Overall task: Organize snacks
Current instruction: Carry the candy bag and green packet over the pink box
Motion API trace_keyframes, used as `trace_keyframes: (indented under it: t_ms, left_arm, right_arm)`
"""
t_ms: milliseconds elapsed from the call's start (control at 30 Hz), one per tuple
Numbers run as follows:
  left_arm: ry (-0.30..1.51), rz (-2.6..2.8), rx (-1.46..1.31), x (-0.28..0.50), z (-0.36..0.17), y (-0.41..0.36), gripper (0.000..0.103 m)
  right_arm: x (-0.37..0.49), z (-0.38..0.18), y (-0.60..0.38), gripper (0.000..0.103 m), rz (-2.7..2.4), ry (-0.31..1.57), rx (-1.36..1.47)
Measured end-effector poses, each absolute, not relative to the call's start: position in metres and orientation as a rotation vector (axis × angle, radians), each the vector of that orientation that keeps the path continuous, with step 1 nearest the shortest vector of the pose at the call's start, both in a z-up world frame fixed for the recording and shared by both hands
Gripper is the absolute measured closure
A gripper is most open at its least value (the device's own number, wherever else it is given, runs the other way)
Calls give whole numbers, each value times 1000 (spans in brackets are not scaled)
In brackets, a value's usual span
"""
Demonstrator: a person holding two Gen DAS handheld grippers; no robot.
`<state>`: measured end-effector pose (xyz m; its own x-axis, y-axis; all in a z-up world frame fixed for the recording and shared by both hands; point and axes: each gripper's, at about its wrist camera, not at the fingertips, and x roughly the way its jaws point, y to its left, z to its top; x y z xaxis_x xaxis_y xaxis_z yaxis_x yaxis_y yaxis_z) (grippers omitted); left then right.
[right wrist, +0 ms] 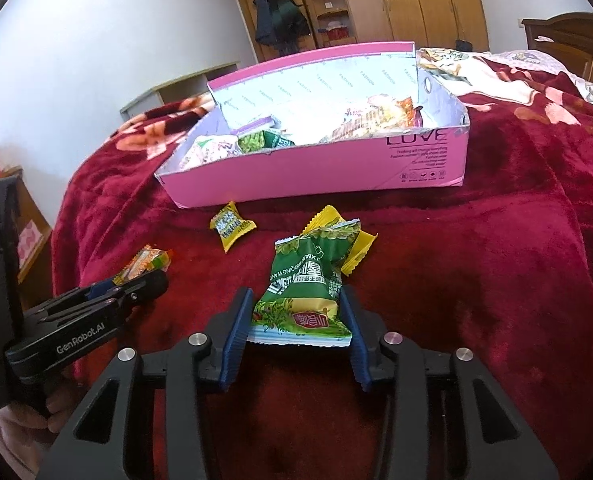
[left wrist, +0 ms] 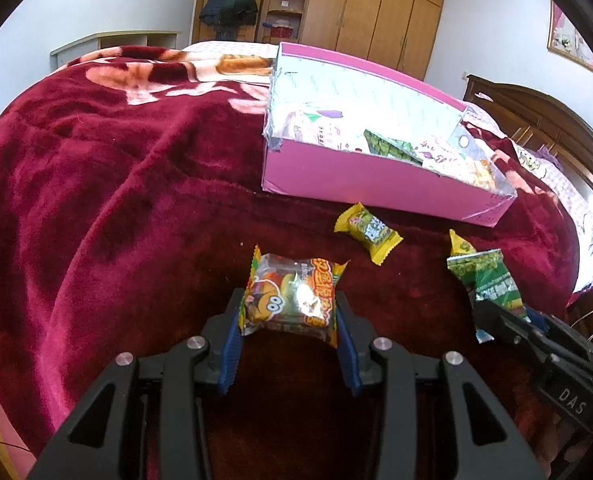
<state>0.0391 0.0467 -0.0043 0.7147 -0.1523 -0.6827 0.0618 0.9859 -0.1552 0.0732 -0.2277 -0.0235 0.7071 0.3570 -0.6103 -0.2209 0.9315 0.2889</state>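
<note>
Snacks lie scattered on a dark red plush blanket with pink flowers (left wrist: 116, 168) that covers a bed, in front of an open pink cardboard box (right wrist: 316, 172) lined with pale printed paper. The box stands toward the far side of the bed and already holds several packets, among them a green one and an orange-striped one.

The left gripper (left wrist: 290, 312) has its blue ribbed pads pressed against both sides of a clear-windowed orange and yellow cartoon snack packet (left wrist: 292, 294), pinching it near the front edge of the bed. In the right wrist view this same gripper shows at the left, a hand in a pale sleeve (right wrist: 20, 420) below it.

The right gripper (right wrist: 298, 312) has a green crinkled foil snack packet with white lettering (right wrist: 304, 280) between its pads; the pads sit against the packet's sides, so the jaws grip it. No earlier view is given to say more. The packet's upper end leans on a yellow wrapper with serrated ends (right wrist: 358, 248) that lies just behind it on the blanket.

A small yellow and green wrapped candy (right wrist: 230, 228) lies alone on the blanket between the two grippers and the box's near wall, close to the box but not touching it.

Behind the bed stand a wooden wardrobe (left wrist: 380, 8) and dark coats hanging (left wrist: 230, 0) beside open shelves.
</note>
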Motion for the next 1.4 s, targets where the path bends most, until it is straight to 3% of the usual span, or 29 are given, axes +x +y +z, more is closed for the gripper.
trace_keyframes:
  t_ms: [600,1400]
  left_arm:
    - [695,-112,-67,22,30,28,61]
    - [610,-177,-29,27,72,3,61]
  right_arm:
    - [59,-5,-251,59,362,685,311]
    - [50,34,-259,59,375,602,253]
